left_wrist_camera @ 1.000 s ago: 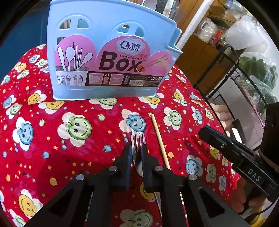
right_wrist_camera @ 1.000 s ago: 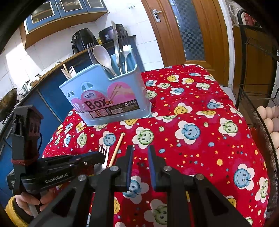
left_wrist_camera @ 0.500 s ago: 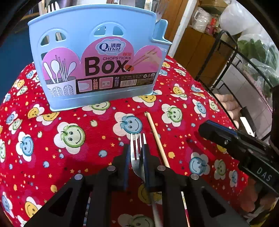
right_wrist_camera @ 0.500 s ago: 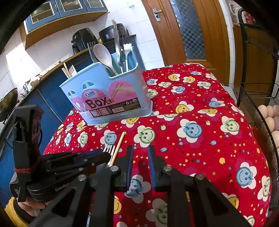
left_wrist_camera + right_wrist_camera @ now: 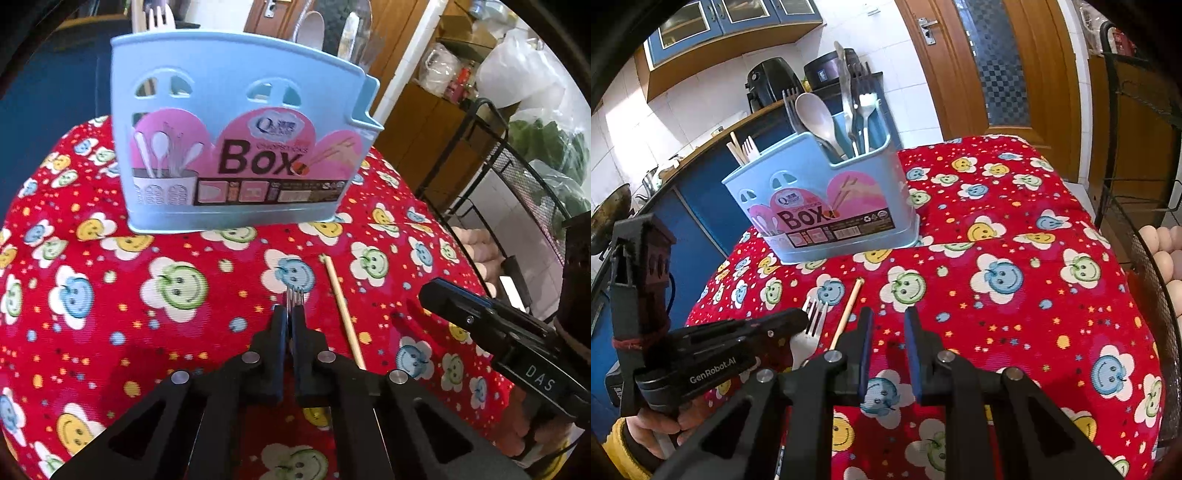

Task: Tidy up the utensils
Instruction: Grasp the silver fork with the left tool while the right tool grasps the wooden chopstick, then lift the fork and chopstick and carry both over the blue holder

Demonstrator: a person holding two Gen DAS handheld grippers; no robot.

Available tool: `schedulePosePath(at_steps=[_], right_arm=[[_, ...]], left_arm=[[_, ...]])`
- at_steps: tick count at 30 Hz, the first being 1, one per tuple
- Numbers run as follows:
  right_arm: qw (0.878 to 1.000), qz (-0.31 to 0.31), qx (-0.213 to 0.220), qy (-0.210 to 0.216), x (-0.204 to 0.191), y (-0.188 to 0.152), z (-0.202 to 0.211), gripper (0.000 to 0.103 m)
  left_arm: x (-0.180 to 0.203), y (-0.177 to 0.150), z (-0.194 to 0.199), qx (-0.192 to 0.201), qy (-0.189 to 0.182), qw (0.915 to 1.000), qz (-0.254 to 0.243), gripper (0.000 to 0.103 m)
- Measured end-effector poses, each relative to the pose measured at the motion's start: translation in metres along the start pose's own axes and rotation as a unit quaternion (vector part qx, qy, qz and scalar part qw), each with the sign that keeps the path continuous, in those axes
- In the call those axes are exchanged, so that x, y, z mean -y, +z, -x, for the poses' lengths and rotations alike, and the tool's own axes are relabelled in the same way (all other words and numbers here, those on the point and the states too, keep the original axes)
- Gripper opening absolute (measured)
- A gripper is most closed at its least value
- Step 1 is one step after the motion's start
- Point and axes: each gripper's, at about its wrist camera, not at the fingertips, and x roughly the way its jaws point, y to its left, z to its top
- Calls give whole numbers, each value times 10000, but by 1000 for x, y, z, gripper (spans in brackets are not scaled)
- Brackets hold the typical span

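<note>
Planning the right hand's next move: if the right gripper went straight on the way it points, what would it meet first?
Probably the bare cloth just past the right gripper. The chopstick lies left of that line, and the box farther back left, though depth is unclear.

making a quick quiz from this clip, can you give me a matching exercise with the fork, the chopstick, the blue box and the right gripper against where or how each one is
Things:
1. fork
2. chopstick
3. blue box
4. right gripper

States:
A. stands upright with utensils in it
B. jaws apart, nothing between them
C. pinched in the left gripper
D. lies loose on the red cloth

Pairs: 1-C, 2-D, 3-A, 4-B
</note>
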Motion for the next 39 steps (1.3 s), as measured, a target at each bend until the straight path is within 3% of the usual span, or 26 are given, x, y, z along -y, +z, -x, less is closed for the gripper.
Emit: schedulePosePath(at_steps=[14,26,27,30,35,39], right_arm=[[9958,104,-837,344,-20,12,-46,19],[9886,-154,-1421,469,-18,24,-77,18],[9887,-161,-1432,406,-18,25,-77,11],[9896,-133,-1396,314,-19,24,-75,6],[9936,-96,-1028,450,-24,25,-52,6],[9975,73,-486,504,-32,32,-20,6]], left_arm=[[-41,5,47,618,422,9971,144,1],[-49,11,72,1027,340,9939,229,1],[-48,12,75,1088,335,9933,210,1],[-44,14,83,1235,337,9917,160,0],[-41,16,98,1463,381,9885,60,0],[-40,18,111,1632,354,9859,22,0]])
